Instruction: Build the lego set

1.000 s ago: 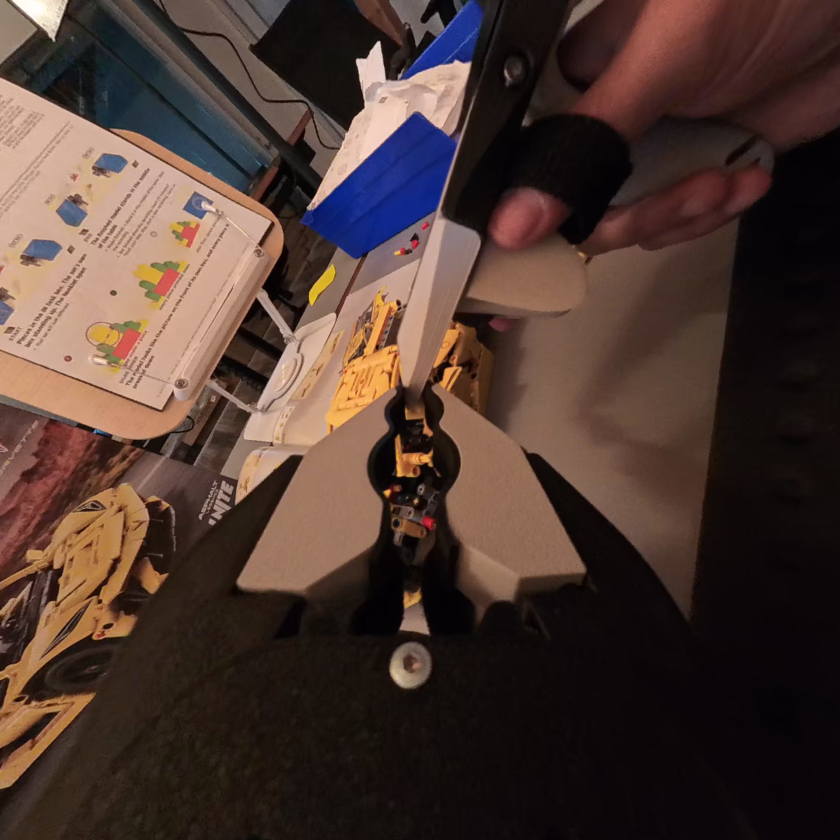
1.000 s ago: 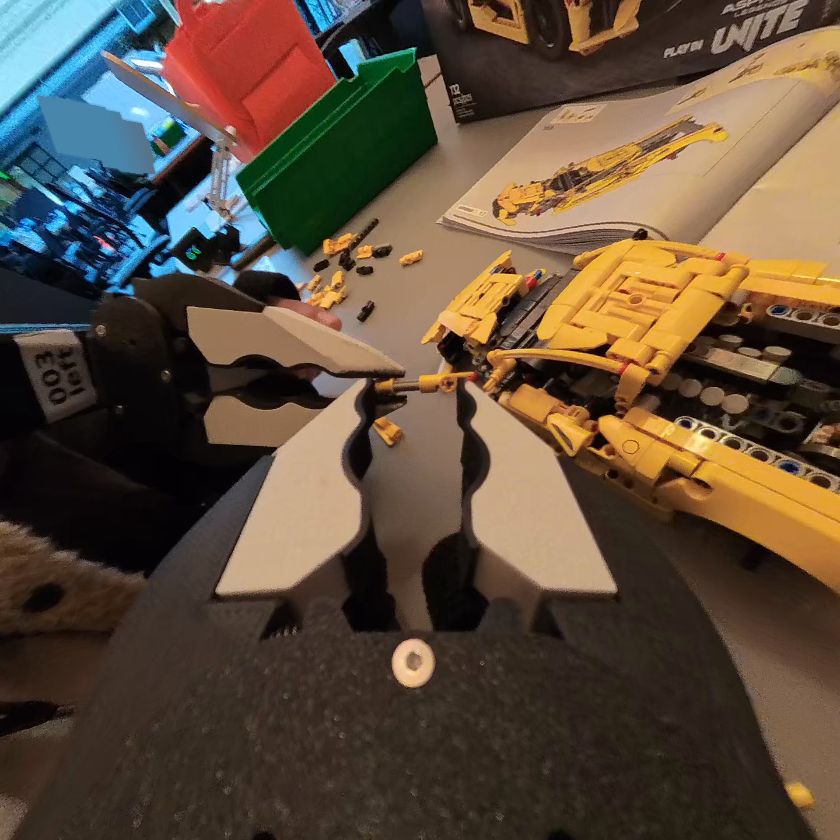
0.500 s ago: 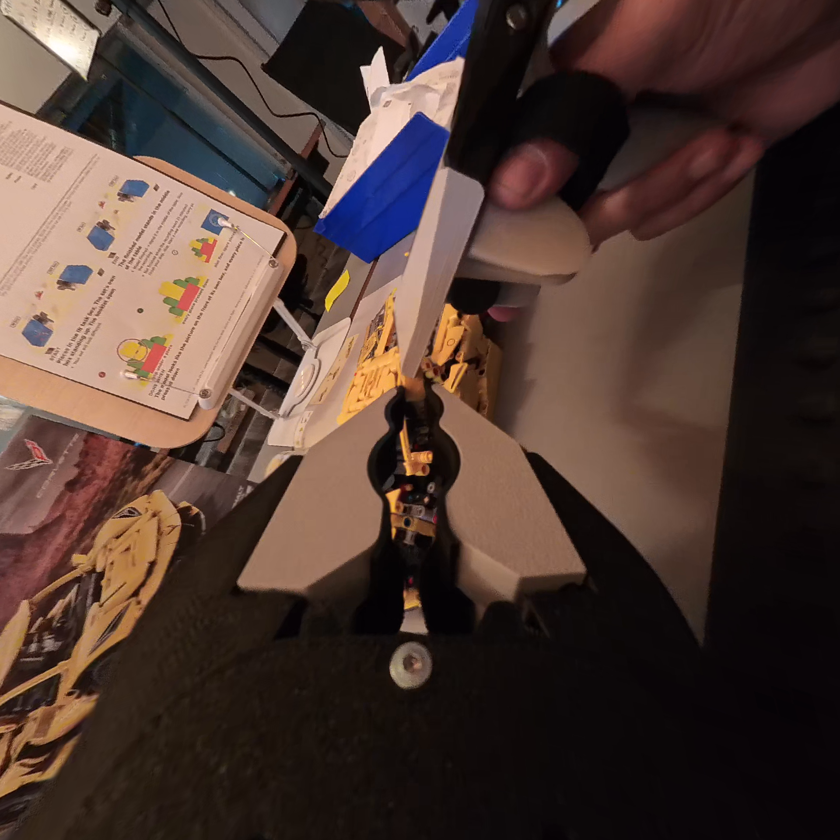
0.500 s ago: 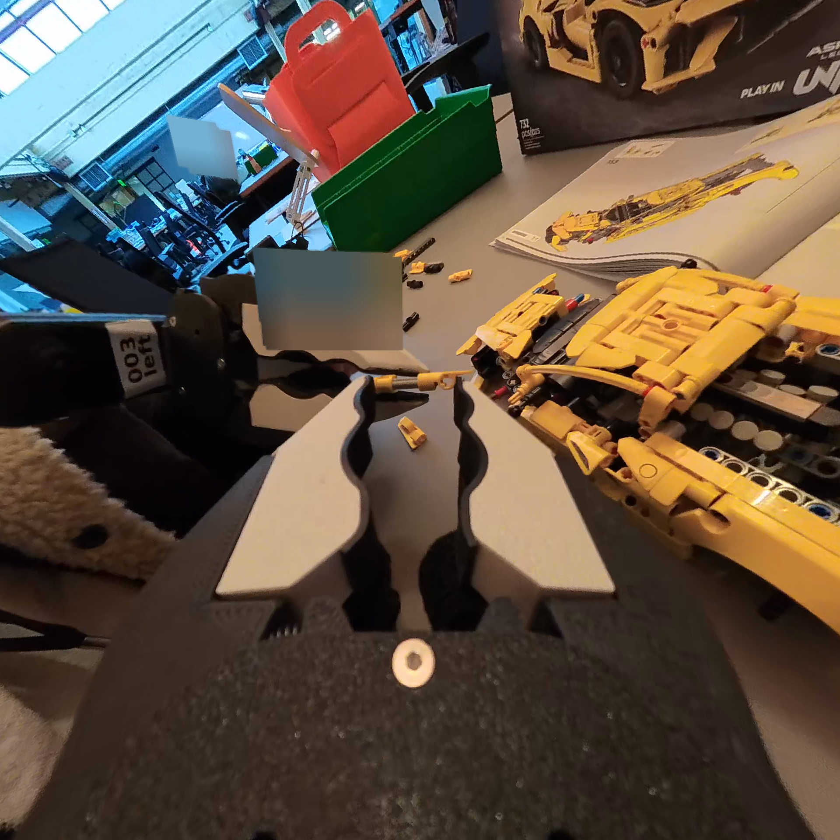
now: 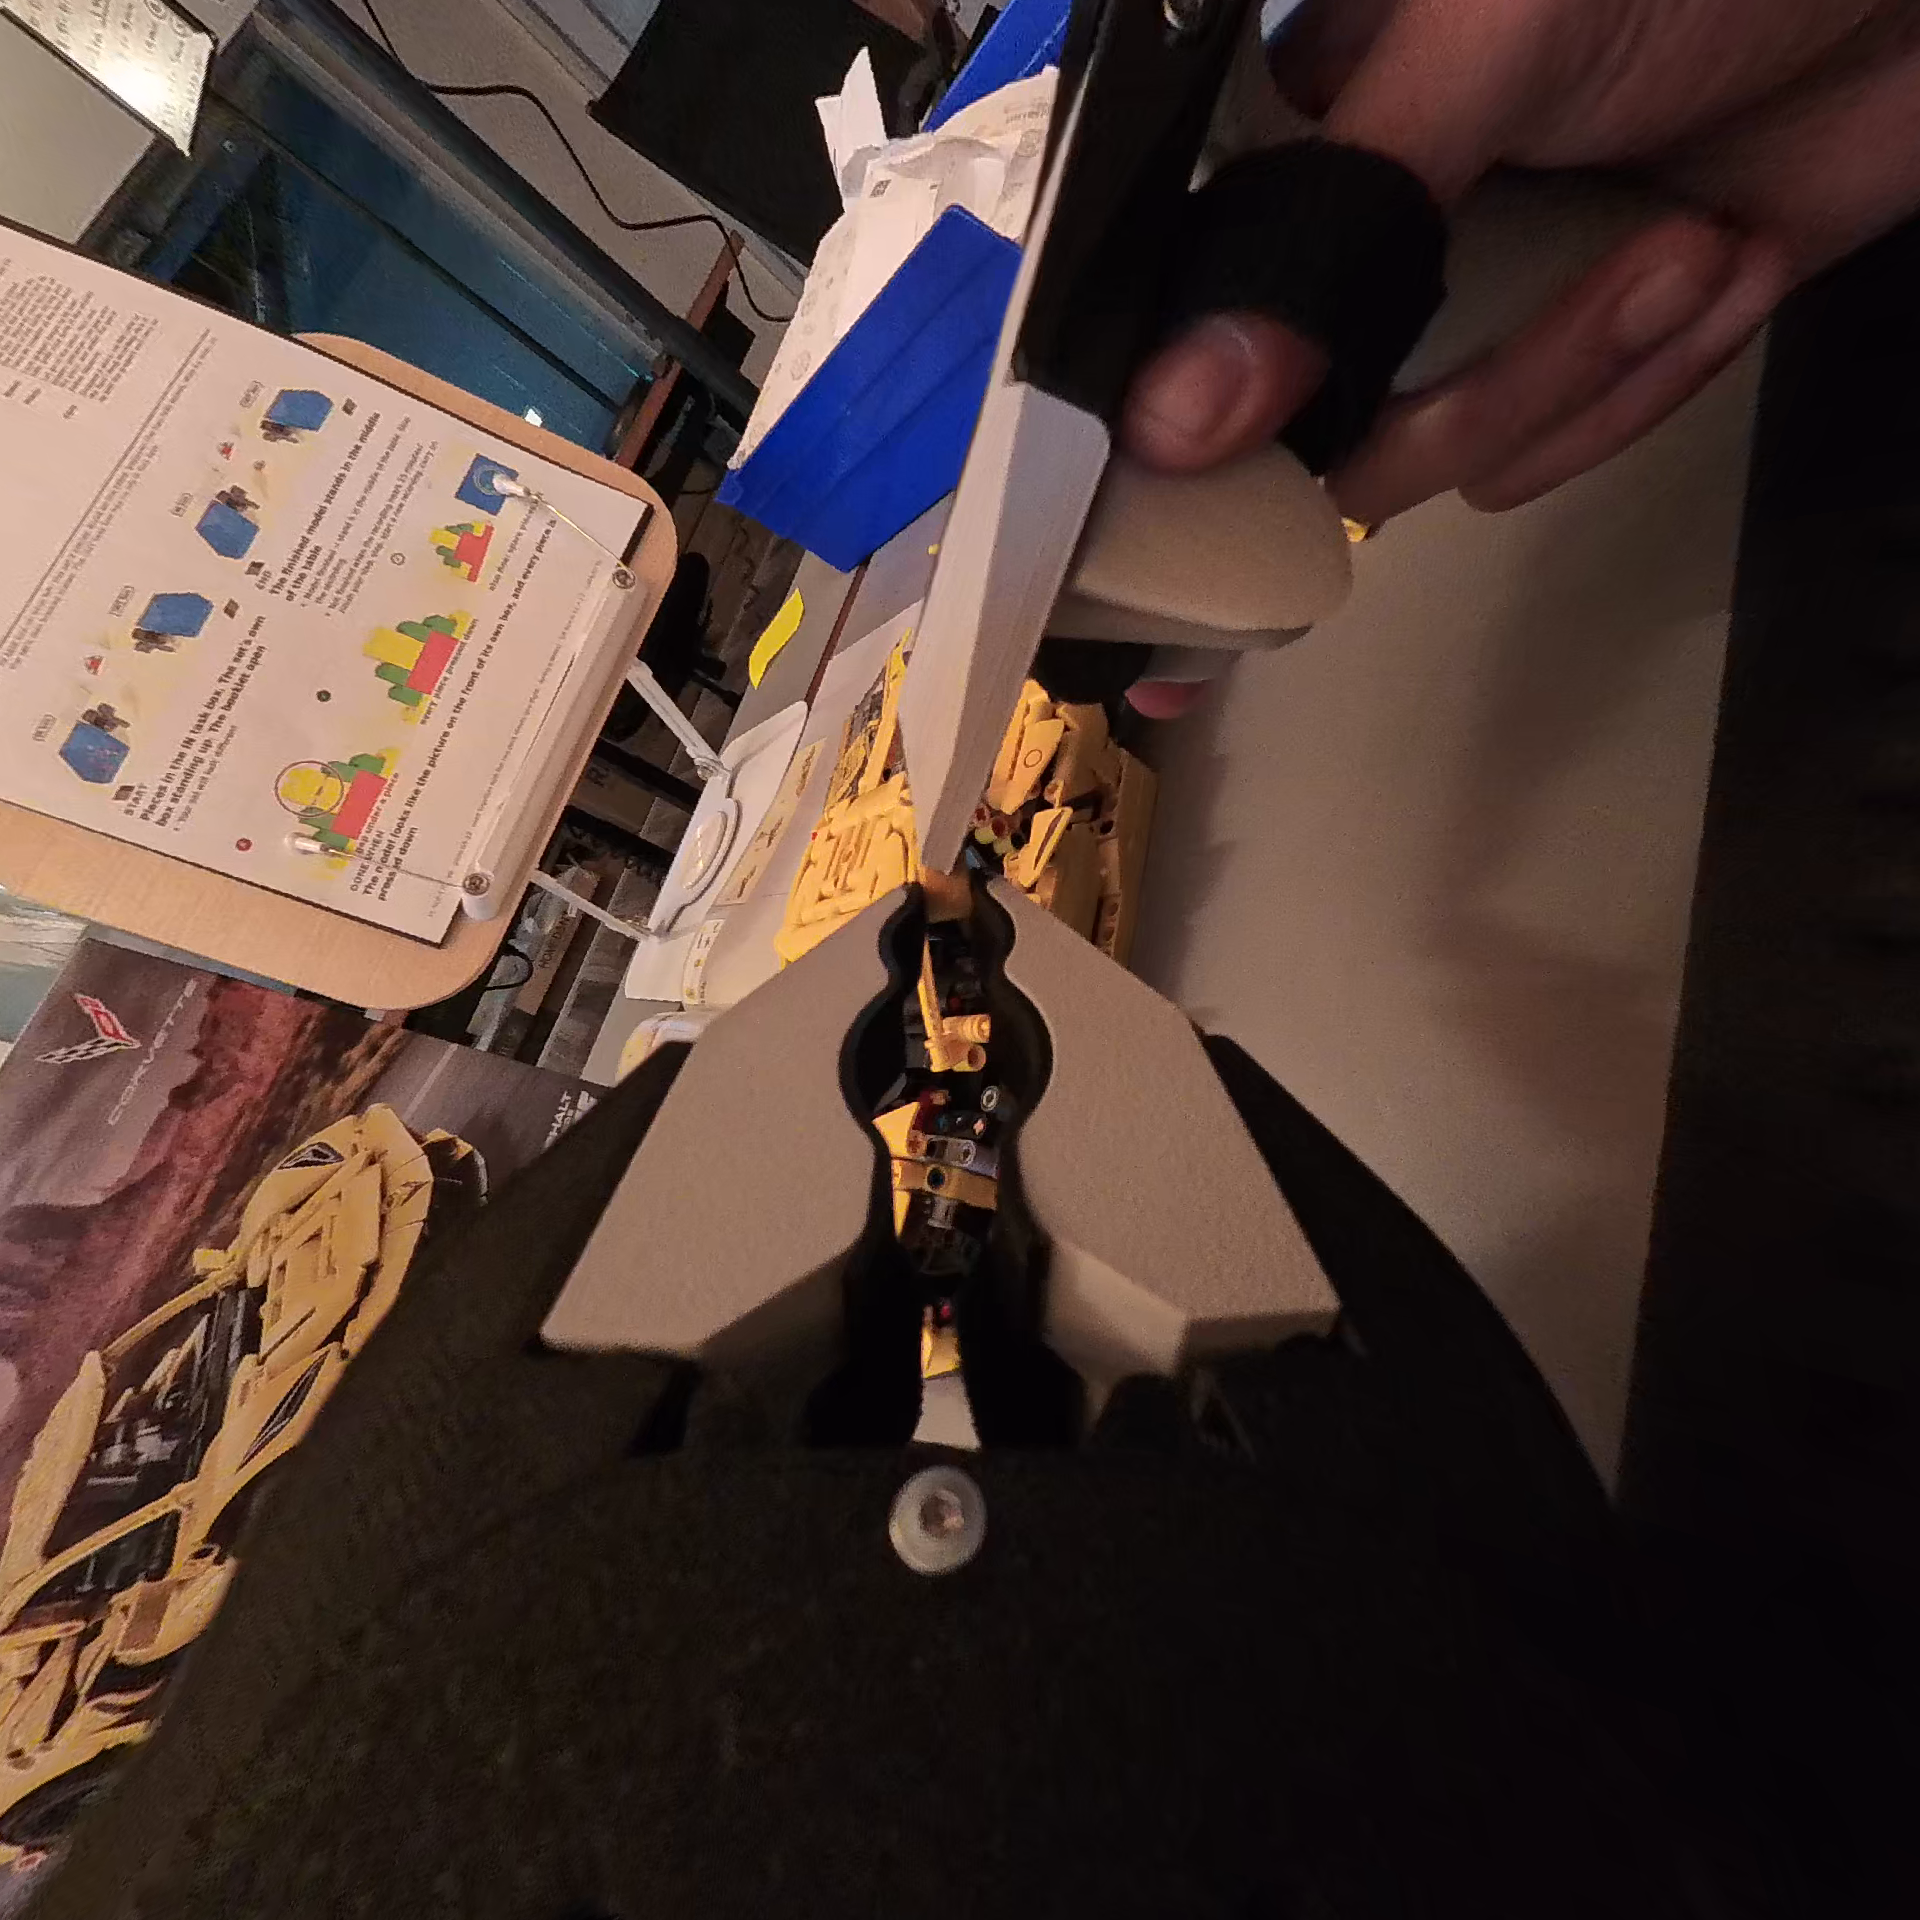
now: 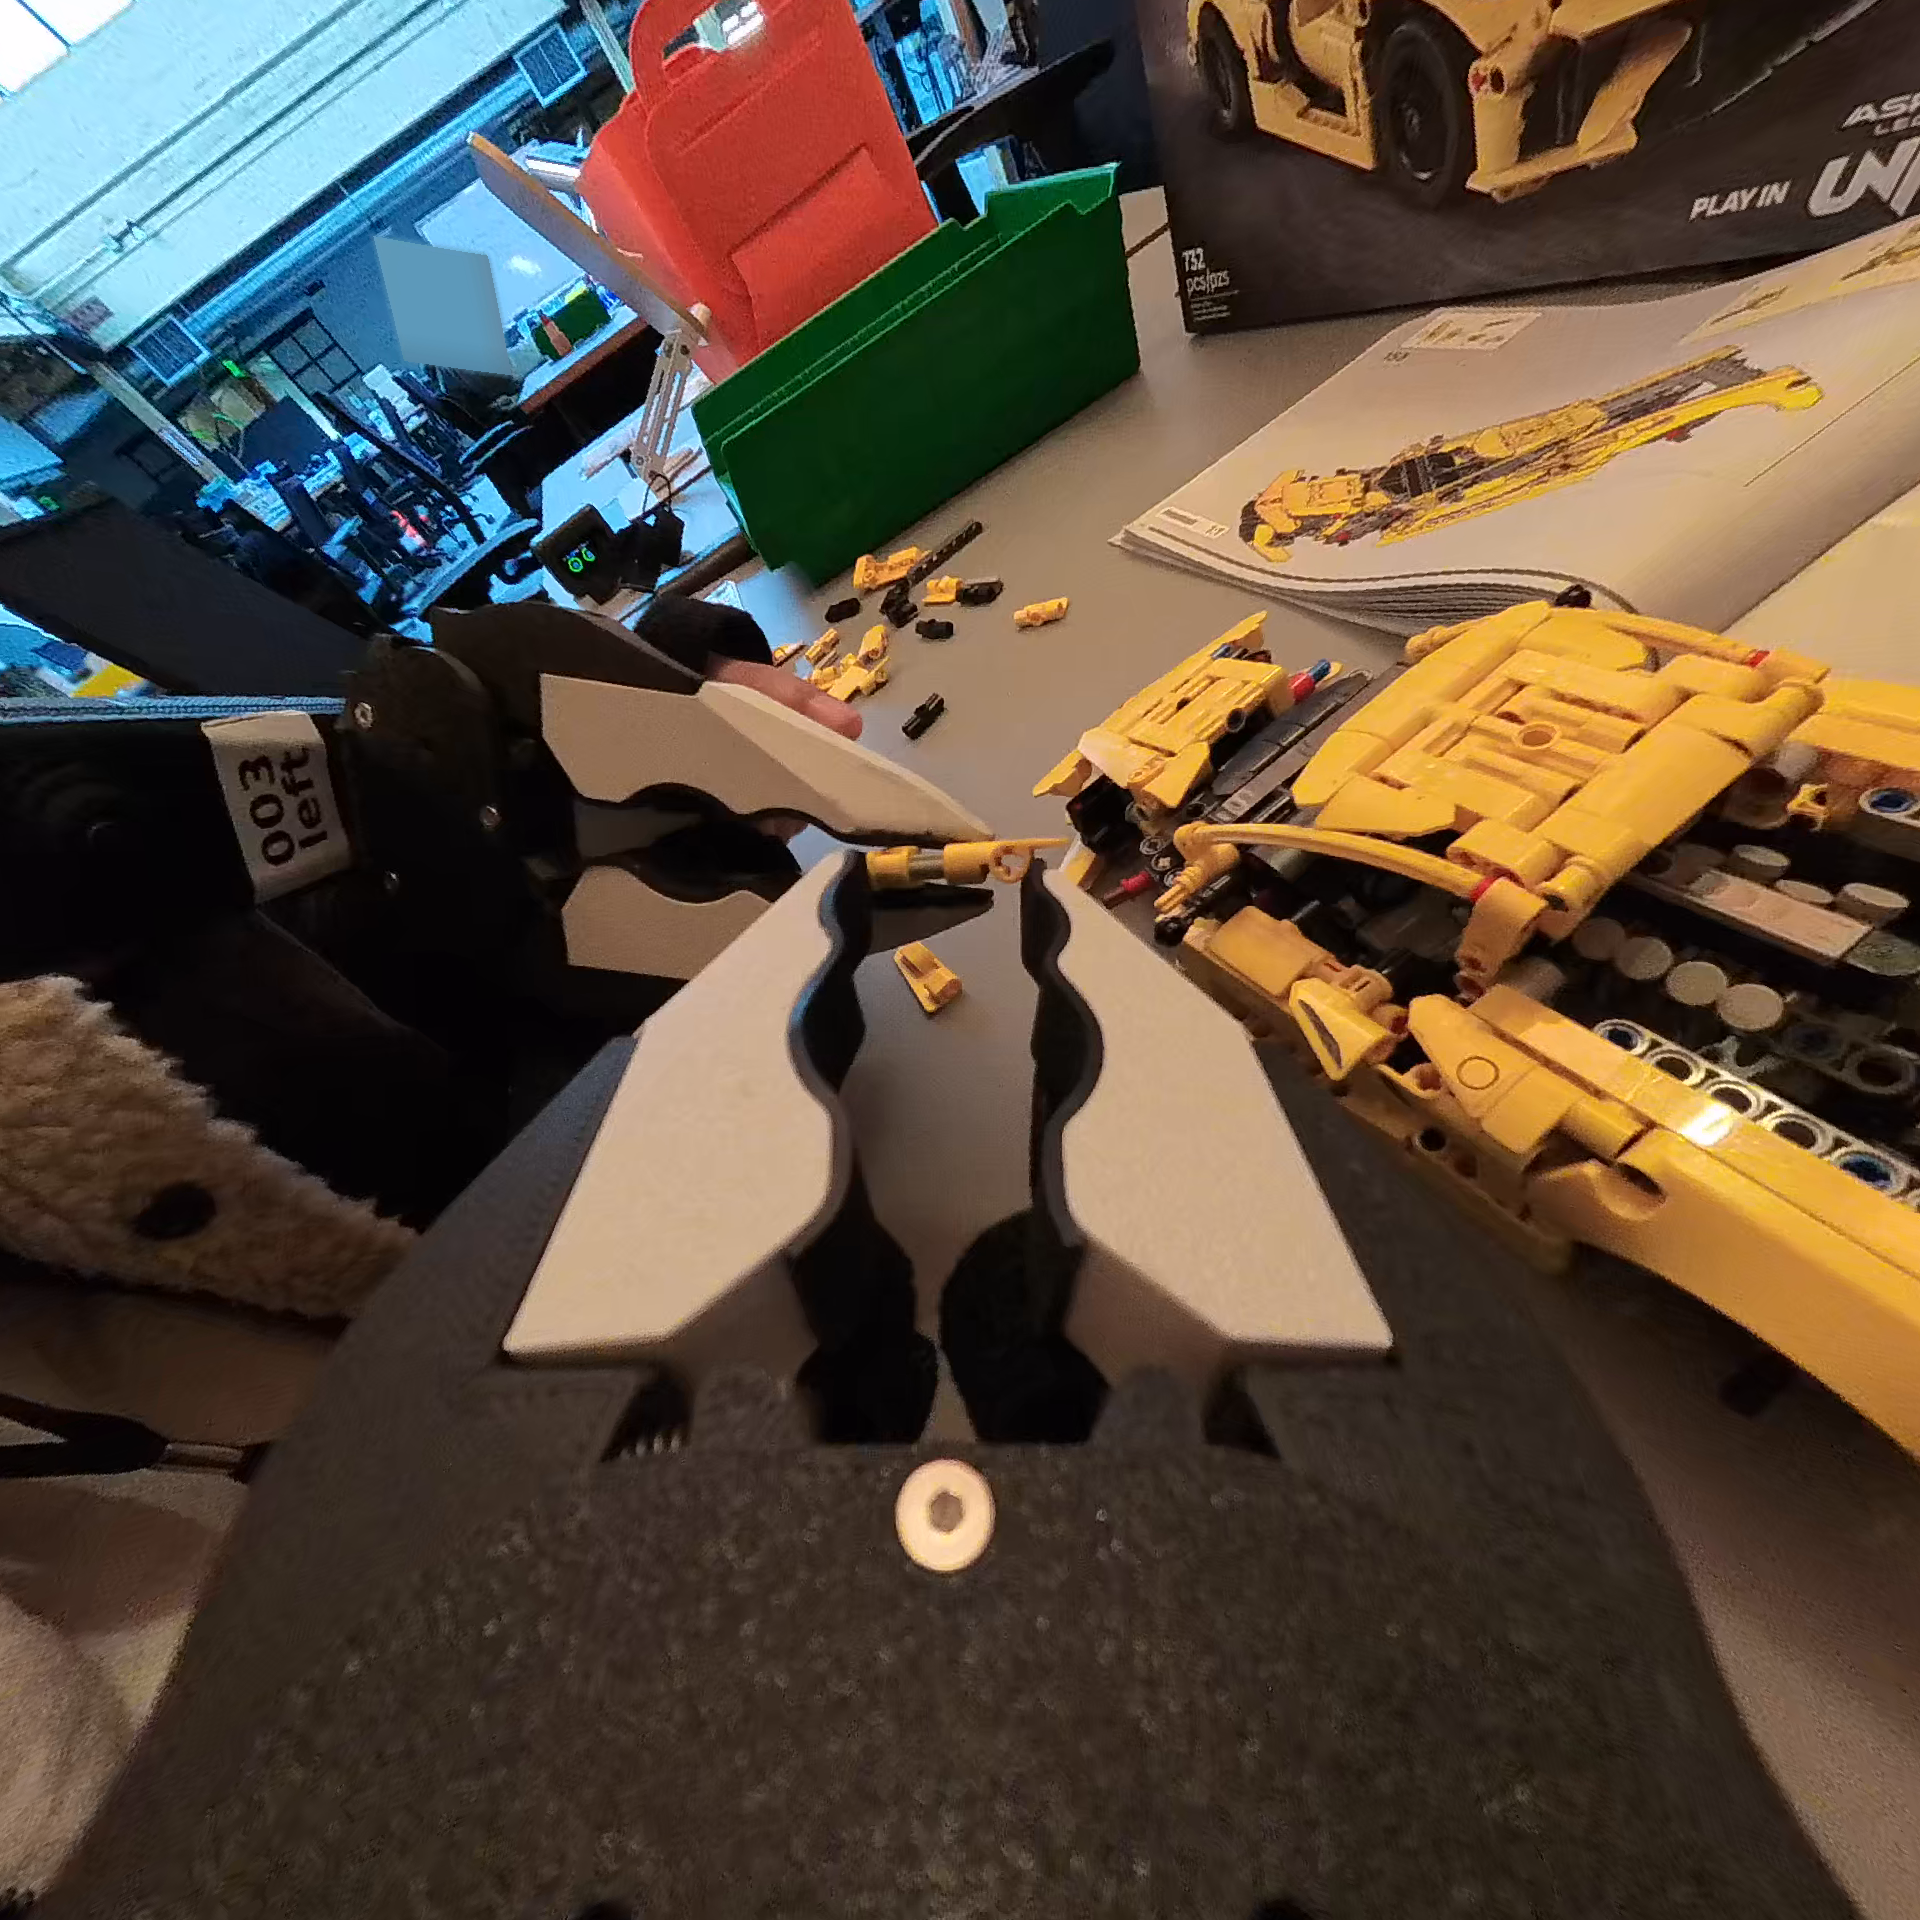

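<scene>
While left gripper (image 6: 961,868) pinches yellow rod (image 6: 971,860), right gripper (image 6: 940,904) agape

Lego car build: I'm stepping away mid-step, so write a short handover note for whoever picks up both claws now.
Left claw: shut on the small yellow axle piece, held above the table.
Right claw: open, holding nothing, its fingertips either side of that piece.
Yellow car model lies part-built to the right, by the open instruction booklet. Loose pieces sit near the green bin; one loose yellow part lies below the claws.
Left: fit the held piece.
</scene>
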The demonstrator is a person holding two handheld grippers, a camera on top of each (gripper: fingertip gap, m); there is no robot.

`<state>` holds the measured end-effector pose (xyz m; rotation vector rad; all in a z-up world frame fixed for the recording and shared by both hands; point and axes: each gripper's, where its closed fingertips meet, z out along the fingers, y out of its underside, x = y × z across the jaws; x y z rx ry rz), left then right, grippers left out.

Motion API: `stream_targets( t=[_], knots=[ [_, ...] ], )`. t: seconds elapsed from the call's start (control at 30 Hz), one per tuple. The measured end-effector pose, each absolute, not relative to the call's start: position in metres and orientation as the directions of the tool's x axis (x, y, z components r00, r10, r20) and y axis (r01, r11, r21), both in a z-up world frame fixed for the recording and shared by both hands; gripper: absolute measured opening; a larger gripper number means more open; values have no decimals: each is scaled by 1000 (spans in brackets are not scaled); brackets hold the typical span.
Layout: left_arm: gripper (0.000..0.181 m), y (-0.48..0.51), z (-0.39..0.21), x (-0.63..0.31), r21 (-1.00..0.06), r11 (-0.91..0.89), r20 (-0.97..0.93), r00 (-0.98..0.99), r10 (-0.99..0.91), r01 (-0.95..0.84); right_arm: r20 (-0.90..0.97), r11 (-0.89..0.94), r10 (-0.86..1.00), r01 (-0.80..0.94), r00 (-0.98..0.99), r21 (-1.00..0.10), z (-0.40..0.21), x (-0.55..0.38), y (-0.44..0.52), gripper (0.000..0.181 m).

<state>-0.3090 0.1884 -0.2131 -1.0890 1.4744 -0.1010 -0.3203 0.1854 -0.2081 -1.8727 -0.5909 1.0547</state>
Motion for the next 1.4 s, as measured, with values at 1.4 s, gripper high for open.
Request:
stream_targets(
  t=[1.4],
  knots=[
    [7,137,-143,-317,-983,-180,173,-127,-977,45,-455,-438,884,-150,107,-886,-150,-322,141,6]
  ],
)
